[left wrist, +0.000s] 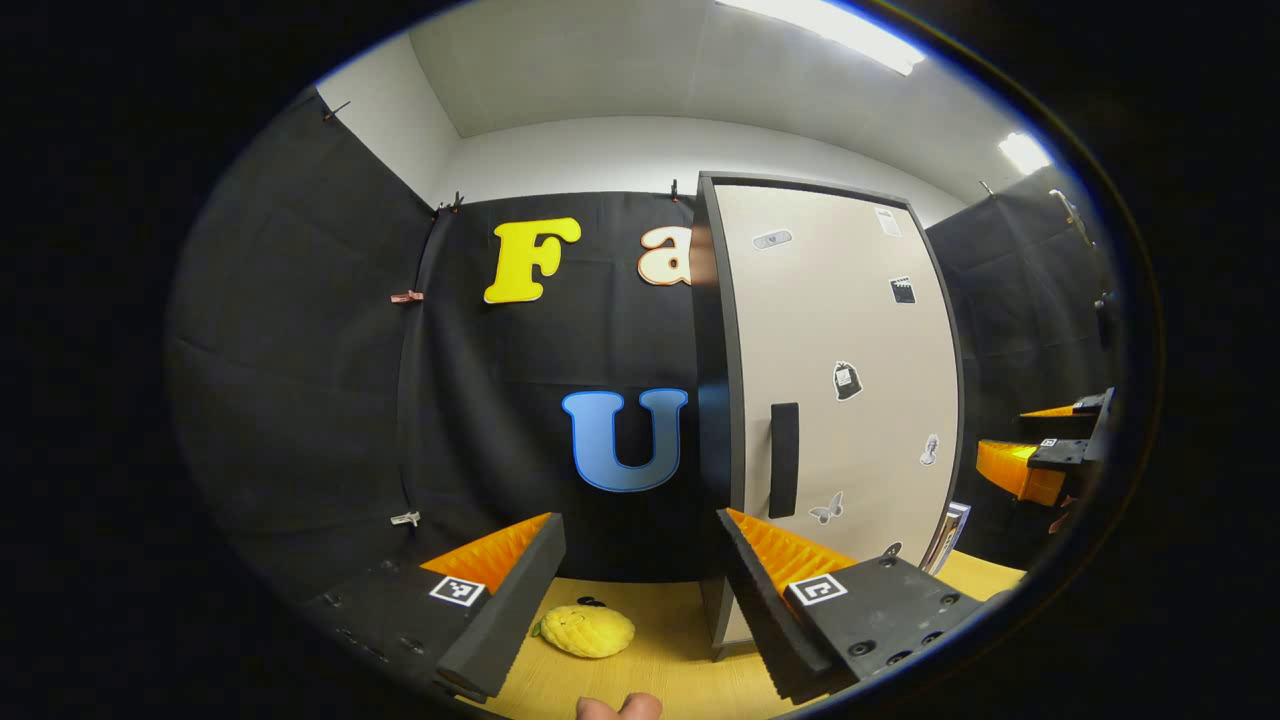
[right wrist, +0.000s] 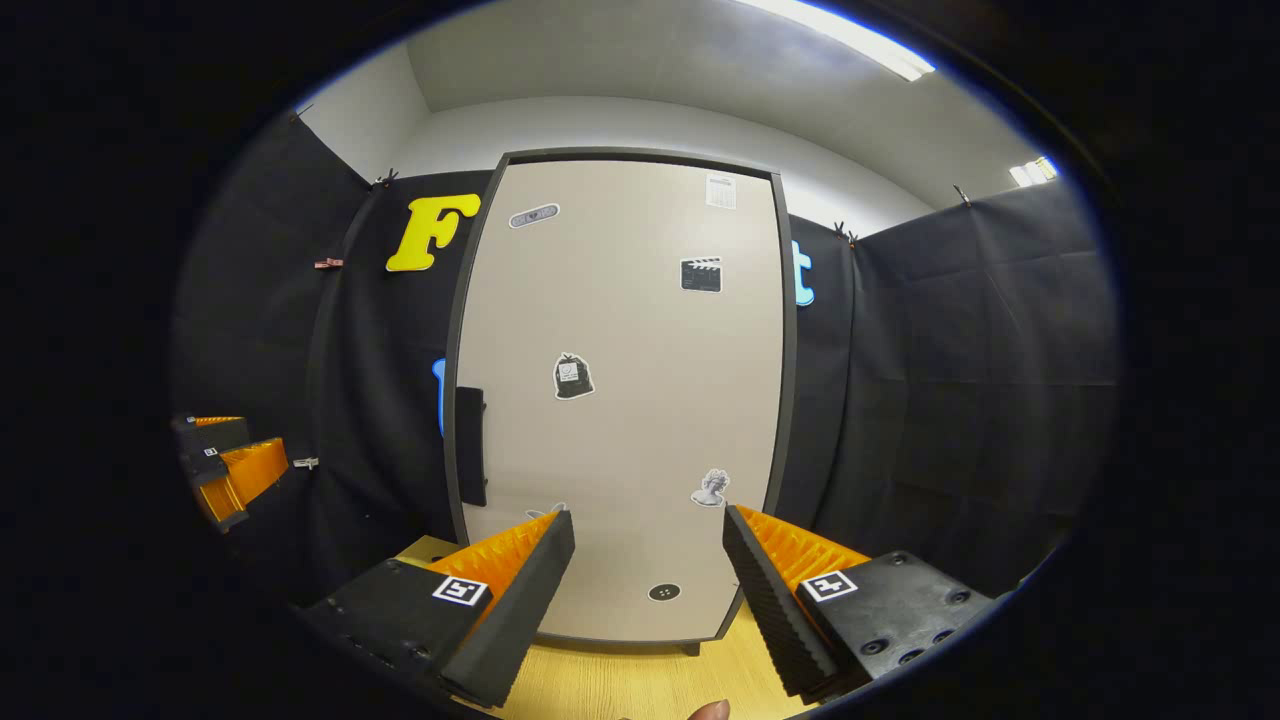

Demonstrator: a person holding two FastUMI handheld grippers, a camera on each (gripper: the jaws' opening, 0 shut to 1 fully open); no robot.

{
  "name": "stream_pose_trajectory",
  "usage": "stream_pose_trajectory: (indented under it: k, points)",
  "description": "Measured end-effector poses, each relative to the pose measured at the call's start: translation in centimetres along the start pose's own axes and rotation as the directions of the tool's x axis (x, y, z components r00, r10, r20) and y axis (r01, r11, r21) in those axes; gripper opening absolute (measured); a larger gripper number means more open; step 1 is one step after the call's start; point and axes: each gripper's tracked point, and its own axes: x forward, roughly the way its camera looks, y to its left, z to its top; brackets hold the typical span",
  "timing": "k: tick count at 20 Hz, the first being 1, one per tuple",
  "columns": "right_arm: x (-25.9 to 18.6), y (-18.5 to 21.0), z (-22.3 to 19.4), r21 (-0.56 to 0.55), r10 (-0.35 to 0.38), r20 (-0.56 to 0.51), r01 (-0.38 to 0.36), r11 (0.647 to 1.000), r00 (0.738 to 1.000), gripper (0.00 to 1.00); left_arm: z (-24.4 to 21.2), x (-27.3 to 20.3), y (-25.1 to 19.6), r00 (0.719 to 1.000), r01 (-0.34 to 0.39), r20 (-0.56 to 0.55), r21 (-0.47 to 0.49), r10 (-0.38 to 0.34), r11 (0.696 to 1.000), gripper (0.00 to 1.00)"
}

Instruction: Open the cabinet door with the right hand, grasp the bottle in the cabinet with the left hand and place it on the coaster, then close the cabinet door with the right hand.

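Note:
The cabinet (right wrist: 620, 400) stands on the wooden table with its beige door (left wrist: 840, 380) shut, hiding the inside. Its black vertical handle (right wrist: 470, 445) runs along the door's left edge; the left gripper view has the handle (left wrist: 783, 458) too. A yellow lemon-shaped coaster (left wrist: 587, 631) lies on the table left of the cabinet. My left gripper (left wrist: 640, 610) is open and holds nothing, aimed just above the coaster. My right gripper (right wrist: 645, 600) is open in front of the lower door, a short way off. Each gripper is also seen from the other: the right gripper (left wrist: 1040, 460), the left gripper (right wrist: 230, 465).
The light wooden tabletop (left wrist: 660, 680) runs under the cabinet and both grippers. Black cloth walls close in the booth on the left, the back and the right. A fingertip (left wrist: 620, 706) of the holding hand pokes in at the bottom edge. Several small stickers dot the door.

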Motion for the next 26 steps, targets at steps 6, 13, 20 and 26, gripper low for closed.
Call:
stream_pose_trajectory:
  k: [6,13,20,26]
  points:
    - [1.5,1.5,0.1,0.011,0.019,0.003,-0.019,1.0,1.0,0.97,-0.5,0.5,0.8,1.0,0.002,-0.007,-0.001,-0.002,1.0,0.95]
    - [6.6,6.7,-0.4,0.052,0.087,-0.013,-0.086,0.995,0.996,0.97,-1.5,1.4,2.6,1.0,-0.009,-0.023,0.002,0.009,1.0,0.95]
    - [12.4,14.1,-1.2,0.117,0.164,-0.016,-0.161,0.98,0.986,0.97,-2.5,2.0,5.6,0.998,-0.044,-0.035,0.026,0.045,0.999,0.94]
    - [15.4,18.6,-2.5,0.118,0.168,-0.022,-0.164,0.979,0.986,0.97,-3.4,1.5,8.5,0.995,-0.08,-0.05,0.034,0.082,0.996,0.95]
